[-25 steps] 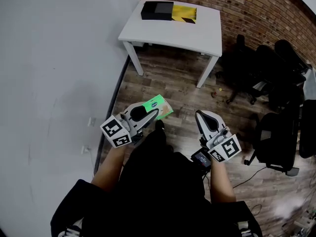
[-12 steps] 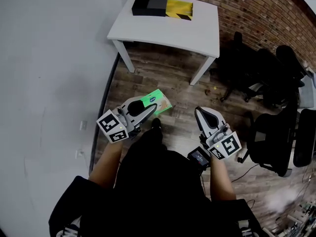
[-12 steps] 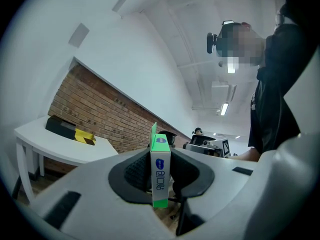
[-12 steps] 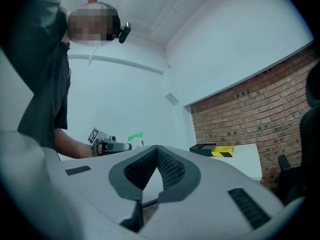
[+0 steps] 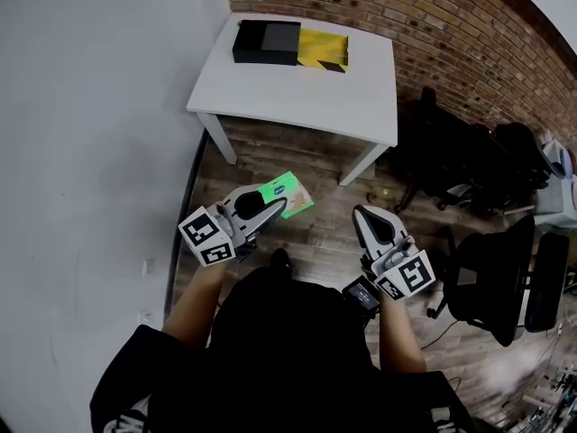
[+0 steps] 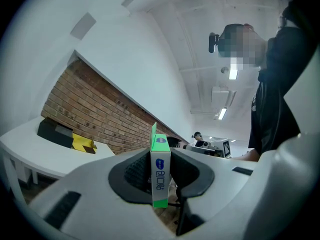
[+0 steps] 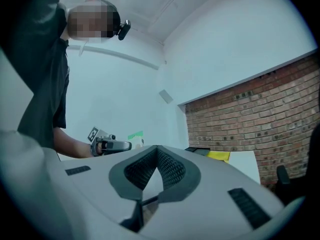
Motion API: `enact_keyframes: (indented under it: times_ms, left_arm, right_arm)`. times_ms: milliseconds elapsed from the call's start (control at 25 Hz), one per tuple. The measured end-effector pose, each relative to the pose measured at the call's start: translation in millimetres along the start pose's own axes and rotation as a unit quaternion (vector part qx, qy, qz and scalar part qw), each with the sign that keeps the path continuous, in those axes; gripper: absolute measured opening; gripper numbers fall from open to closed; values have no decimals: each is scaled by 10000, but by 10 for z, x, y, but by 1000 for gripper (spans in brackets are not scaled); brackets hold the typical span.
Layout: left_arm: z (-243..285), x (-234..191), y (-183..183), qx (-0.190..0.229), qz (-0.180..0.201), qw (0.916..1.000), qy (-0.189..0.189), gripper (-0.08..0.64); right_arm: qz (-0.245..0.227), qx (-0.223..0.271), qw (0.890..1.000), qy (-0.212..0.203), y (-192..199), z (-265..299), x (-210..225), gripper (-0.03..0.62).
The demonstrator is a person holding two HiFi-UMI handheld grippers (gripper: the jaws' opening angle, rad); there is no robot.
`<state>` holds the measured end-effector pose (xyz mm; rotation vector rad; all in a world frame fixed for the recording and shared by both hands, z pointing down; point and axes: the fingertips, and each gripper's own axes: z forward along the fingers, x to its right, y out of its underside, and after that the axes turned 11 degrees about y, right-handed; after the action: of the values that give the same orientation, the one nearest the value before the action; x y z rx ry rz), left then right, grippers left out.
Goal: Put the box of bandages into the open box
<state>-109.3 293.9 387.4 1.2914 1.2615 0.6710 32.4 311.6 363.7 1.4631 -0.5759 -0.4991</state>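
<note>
While my left gripper (image 5: 278,204) fingers (image 6: 134,171) clench the flat green cardboard bandage box (image 6: 160,171), its length points toward the white bench (image 5: 297,93); my right gripper (image 5: 362,216) fingers (image 7: 172,171) sit closed, empty.

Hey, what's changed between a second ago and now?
The person has moved toward the white table: it and the open black box with yellow lining on it now sit lower in the head view. Nothing was grasped or released: the left gripper stays shut on the green box of bandages, and the right gripper stays shut, empty.
</note>
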Motion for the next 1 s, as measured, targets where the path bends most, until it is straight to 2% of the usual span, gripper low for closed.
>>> enact_keyframes:
  times_ms: [320,720,1000]
  left_arm:
    - [-47,-643,-206,156,-170,9997,40,97]
    - [107,-1271,-280,80,-195,9997,112,97]
    - [433,-1719,-262,-244,-127,9995,161,97]
  right_arm:
    - [-59,-69,9999,117,-31,567,190,6]
    - [38,-97,9996,253,51,1013,652,6]
    - [145,-72,9997,166,117,1424,1143,6]
